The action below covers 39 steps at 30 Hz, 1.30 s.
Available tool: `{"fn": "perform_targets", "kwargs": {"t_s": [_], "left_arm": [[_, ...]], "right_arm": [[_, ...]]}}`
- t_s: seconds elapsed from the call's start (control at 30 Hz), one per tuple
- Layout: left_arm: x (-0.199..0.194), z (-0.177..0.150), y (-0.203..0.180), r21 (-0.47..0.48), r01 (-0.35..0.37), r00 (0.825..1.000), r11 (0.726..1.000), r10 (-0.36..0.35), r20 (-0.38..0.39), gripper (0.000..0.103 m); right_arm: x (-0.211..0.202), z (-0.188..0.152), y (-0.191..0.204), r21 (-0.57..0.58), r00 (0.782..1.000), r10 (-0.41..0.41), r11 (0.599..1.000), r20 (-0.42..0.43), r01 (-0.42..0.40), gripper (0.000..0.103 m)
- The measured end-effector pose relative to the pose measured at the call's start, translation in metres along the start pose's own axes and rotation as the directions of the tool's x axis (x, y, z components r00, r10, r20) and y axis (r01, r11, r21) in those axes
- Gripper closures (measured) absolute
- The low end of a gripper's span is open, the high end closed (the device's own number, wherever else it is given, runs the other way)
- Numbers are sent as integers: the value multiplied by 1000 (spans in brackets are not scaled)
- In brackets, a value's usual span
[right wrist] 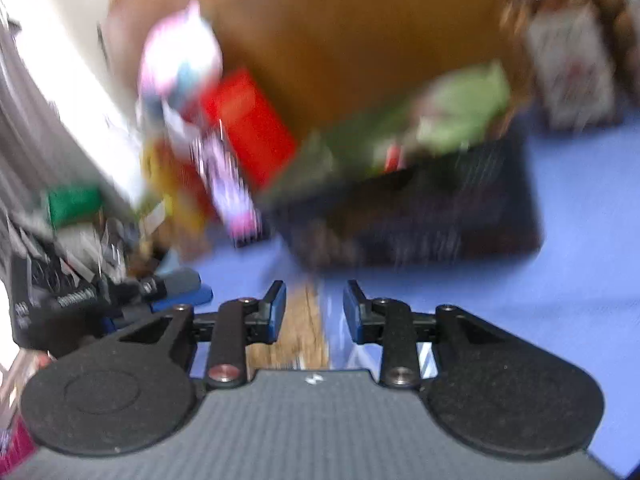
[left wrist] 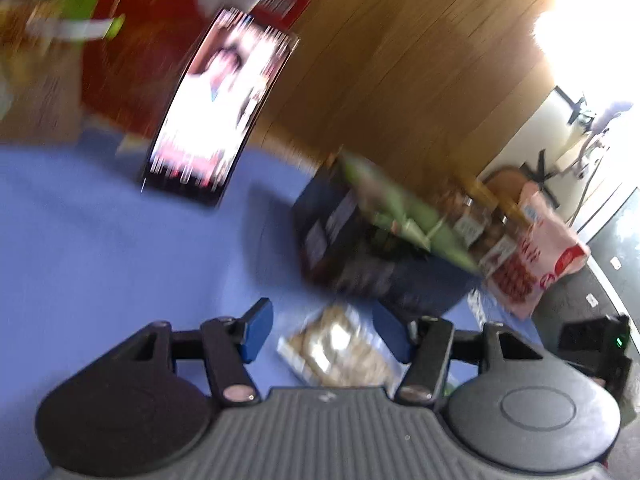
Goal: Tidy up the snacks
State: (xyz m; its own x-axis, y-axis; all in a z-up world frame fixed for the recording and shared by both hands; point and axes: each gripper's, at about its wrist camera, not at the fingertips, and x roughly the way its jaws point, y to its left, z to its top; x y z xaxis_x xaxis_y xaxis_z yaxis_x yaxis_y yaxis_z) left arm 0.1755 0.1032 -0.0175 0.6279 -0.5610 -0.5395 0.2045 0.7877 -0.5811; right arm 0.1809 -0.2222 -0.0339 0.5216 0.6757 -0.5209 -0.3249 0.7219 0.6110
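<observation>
On the blue mat (left wrist: pixel 100 240), a clear cracker packet (left wrist: pixel 340 346) lies between the left gripper's (left wrist: pixel 326 330) wide-spread, empty fingers, likely lined up for a grab. The right gripper (right wrist: pixel 314 310) is half open around the packet (right wrist: pixel 298 328); whether it touches is unclear. The dark basket (left wrist: pixel 380 256) beyond already holds snacks.

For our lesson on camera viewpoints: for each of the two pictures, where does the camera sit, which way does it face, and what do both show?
Left wrist view: sits behind the left hand-held gripper, faces forward and down over the blue table cover; its open fingers flank a clear snack packet.
Right wrist view: sits behind the right hand-held gripper, faces forward and down; its fingers are apart, nothing between them.
Shared: the dark basket holding a green bag.
</observation>
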Motion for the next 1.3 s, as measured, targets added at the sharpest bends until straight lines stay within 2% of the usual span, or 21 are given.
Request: {"fn": "perform_targets", "kwargs": {"t_s": [0.07,0.1,0.17,0.23,0.3,0.33,0.43,0.47,0.57,0.63,0.67,0.7,0.83,0.87,0.93,0.97,1.0,1.07,1.17,1.3], "left_arm": [[9,-8,5,-43,-5,999,999,4,-35,31],[16,-12,7,-68,7,998,998,-11,-58,31],[20,-17,9,-79,56,997,995,-61,-54,30],[29,-19,4,-89,104,991,991,-110,-76,35],[38,-21,-5,-64,106,991,992,-111,-79,47],[41,-22,-8,-50,100,992,994,-104,-75,51],[49,-23,-11,-47,81,994,996,-84,-62,73],[51,-24,-10,-40,61,996,997,-64,-60,83],[52,-25,4,-114,126,989,985,-134,-66,87],[46,-24,9,-147,164,984,975,-173,-52,89],[41,-24,11,-161,183,981,970,-192,-39,90],[38,-24,12,-173,205,977,963,-213,-29,91],[26,-25,16,-219,285,956,933,-292,2,91],[24,-25,13,-213,287,956,934,-293,3,91],[16,-22,5,-185,294,955,938,-295,25,91],[10,-20,1,-168,299,954,939,-296,41,90],[6,-15,-4,-143,290,957,946,-285,51,90],[-2,-5,-16,-87,280,959,956,-275,65,91],[-7,12,-36,-1,279,957,960,-278,76,91],[9,43,-69,91,277,956,957,-284,77,90]], "right_arm": [[13,-4,-3,24,998,10,1000,-65,-8,70],[12,-8,-5,29,999,26,999,-48,-25,71],[11,-10,-14,75,998,56,996,-37,-53,75],[9,-11,-29,150,996,83,986,-33,-77,84],[6,-10,-32,187,995,97,978,-29,-90,87],[5,-10,-28,178,995,97,980,-28,-90,86],[4,-10,-20,140,996,90,986,-19,-86,80],[3,-11,-19,137,995,96,986,-15,-93,77],[1,-10,-20,141,994,111,984,5,-111,68],[-4,-10,-23,136,991,131,982,34,-134,54],[-6,-10,-22,129,990,136,982,49,-141,43],[-7,-10,-22,125,989,141,981,53,-147,39],[1,-12,-13,106,976,220,970,0,-219,38],[1,-12,-10,102,968,251,963,-9,-249,44],[-2,-12,-3,64,970,244,968,3,-244,62],[-5,-11,-1,43,973,231,972,17,-232,78],[-9,-10,-2,48,968,249,967,43,-251,83],[-17,-6,-1,47,956,276,958,100,-282,87],[-29,1,4,28,938,300,951,172,-309,89],[-39,20,2,23,928,261,961,265,-276,88]]}}
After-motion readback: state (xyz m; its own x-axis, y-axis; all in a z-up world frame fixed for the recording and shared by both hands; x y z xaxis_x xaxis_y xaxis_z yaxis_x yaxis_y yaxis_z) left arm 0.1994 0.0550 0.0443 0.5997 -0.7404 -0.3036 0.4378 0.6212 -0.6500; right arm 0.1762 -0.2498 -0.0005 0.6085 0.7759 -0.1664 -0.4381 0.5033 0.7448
